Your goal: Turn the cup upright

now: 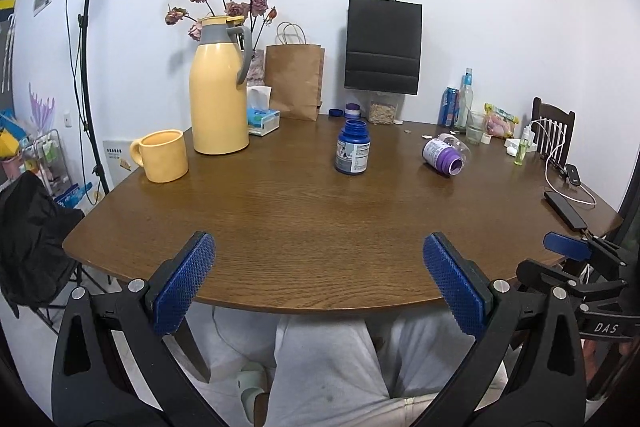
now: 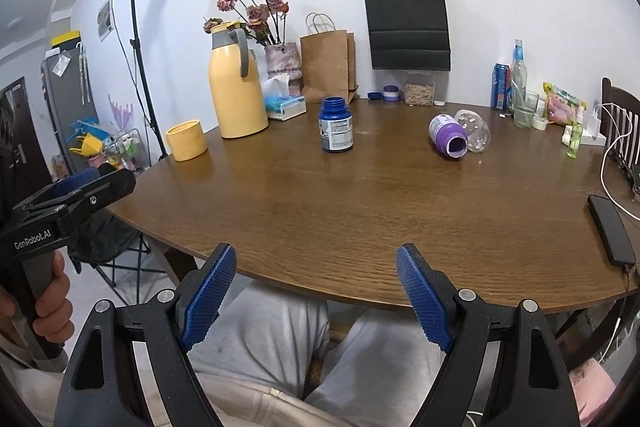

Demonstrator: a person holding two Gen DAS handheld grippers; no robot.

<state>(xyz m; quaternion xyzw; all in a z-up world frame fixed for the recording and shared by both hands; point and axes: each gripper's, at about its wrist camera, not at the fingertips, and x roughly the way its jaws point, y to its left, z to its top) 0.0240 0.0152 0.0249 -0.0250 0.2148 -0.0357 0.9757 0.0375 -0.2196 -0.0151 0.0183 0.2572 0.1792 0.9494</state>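
Note:
A yellow mug (image 1: 163,155) stands upright with its mouth up at the table's far left, handle to the left; it also shows in the right wrist view (image 2: 187,140). My left gripper (image 1: 319,269) is open and empty, held over the table's near edge, far from the mug. My right gripper (image 2: 316,279) is open and empty at the near edge too. In the left wrist view the right gripper's blue tip (image 1: 566,246) shows at the right edge. In the right wrist view the left gripper (image 2: 76,189) shows at the left, held by a hand.
A yellow thermos (image 1: 219,87) stands behind the mug. An open blue bottle (image 1: 351,147) stands mid-table. A purple bottle (image 1: 443,157) lies on its side beside a clear jar (image 2: 474,130). Paper bags (image 1: 295,81), tissue box (image 1: 262,119), drinks and a phone (image 2: 611,229) line the back and right.

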